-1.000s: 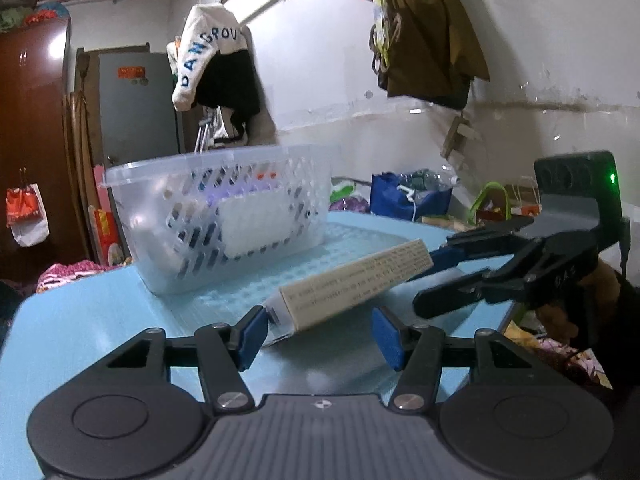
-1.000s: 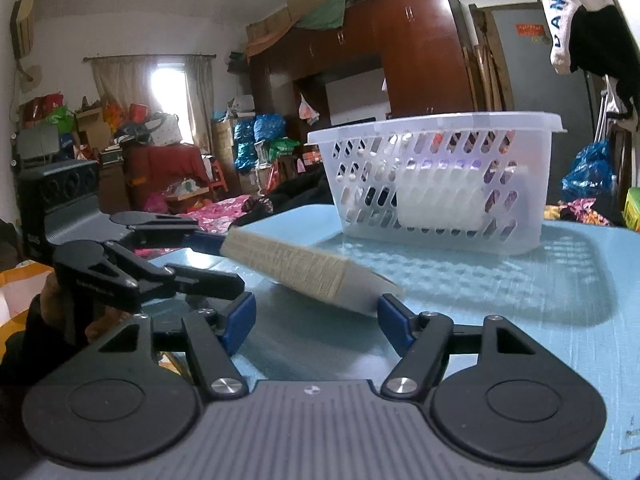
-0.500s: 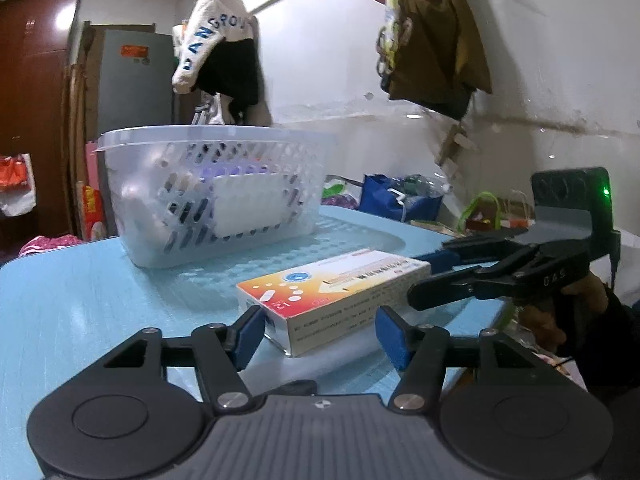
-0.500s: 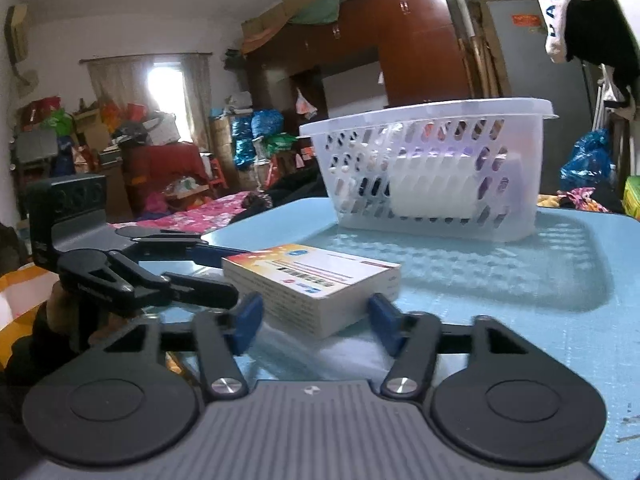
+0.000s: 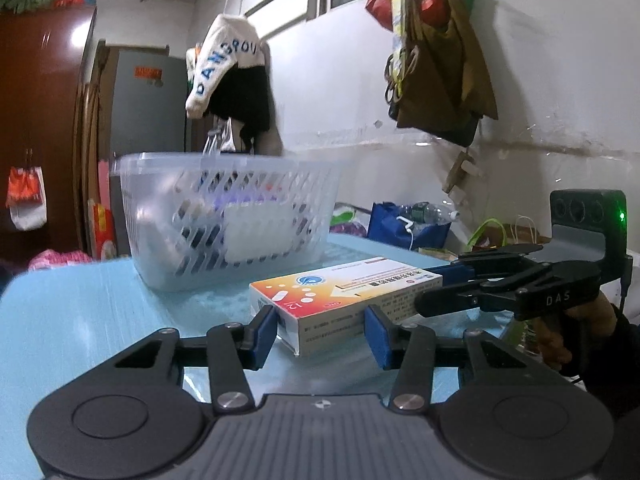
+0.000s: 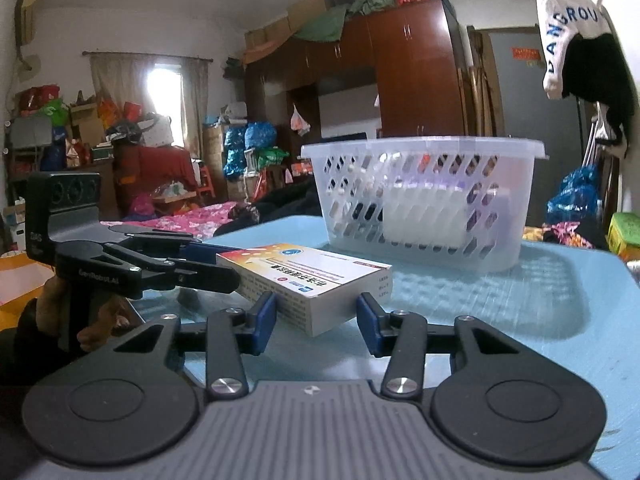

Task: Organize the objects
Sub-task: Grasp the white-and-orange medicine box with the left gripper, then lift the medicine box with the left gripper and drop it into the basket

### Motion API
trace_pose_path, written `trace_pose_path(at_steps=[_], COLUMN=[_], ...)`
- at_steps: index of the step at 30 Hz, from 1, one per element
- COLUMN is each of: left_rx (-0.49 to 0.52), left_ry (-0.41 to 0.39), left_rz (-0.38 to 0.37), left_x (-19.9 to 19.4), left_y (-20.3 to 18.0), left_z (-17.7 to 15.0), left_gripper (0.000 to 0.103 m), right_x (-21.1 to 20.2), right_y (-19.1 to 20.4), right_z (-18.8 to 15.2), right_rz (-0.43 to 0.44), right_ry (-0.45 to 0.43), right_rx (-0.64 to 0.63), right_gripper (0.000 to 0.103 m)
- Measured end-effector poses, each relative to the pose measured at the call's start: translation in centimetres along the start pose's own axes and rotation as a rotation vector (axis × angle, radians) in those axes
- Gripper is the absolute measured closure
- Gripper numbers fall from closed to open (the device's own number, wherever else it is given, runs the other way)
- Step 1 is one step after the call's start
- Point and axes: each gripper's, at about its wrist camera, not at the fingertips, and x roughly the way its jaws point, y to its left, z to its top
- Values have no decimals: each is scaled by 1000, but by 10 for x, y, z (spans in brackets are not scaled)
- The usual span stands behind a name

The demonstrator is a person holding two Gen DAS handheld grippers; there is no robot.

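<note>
A white, orange and yellow medicine box (image 5: 344, 300) is held level just above the blue table (image 5: 80, 312); it also shows in the right wrist view (image 6: 308, 280). My left gripper (image 5: 320, 332) is shut on one end of the box. My right gripper (image 6: 316, 320) is shut on the other end. Each gripper faces the other; the right one shows in the left wrist view (image 5: 440, 284), the left one in the right wrist view (image 6: 208, 264). A clear plastic basket (image 5: 224, 216) with several items inside stands behind the box, also in the right wrist view (image 6: 424, 200).
The table edge (image 5: 472, 258) lies to the right in the left wrist view, with bags on the floor beyond it. A wardrobe (image 6: 400, 80) and cluttered shelves stand far behind. Clothes (image 5: 228, 76) hang above the basket.
The box was tilted on edge between the grippers; it has turned flat with its printed face up. Both grippers have closed in on its ends and sit lower.
</note>
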Motion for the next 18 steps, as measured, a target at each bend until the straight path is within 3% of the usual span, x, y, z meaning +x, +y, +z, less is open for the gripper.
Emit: trace_pose_path(at_steps=[8,18], left_rx=[70,161], left_ry=[-69,-175], left_rz=[50,118], left_x=[-9,-5], left_y=[-17,-21], left_z=[28,120], left_gripper=[51,51], right_x=[-7,2], right_y=[8,-3], right_z=[32,126], right_rz=[-41,-115], right_ry=[-49,-125], right_rx=[-70,-206], right_gripper=[55,56])
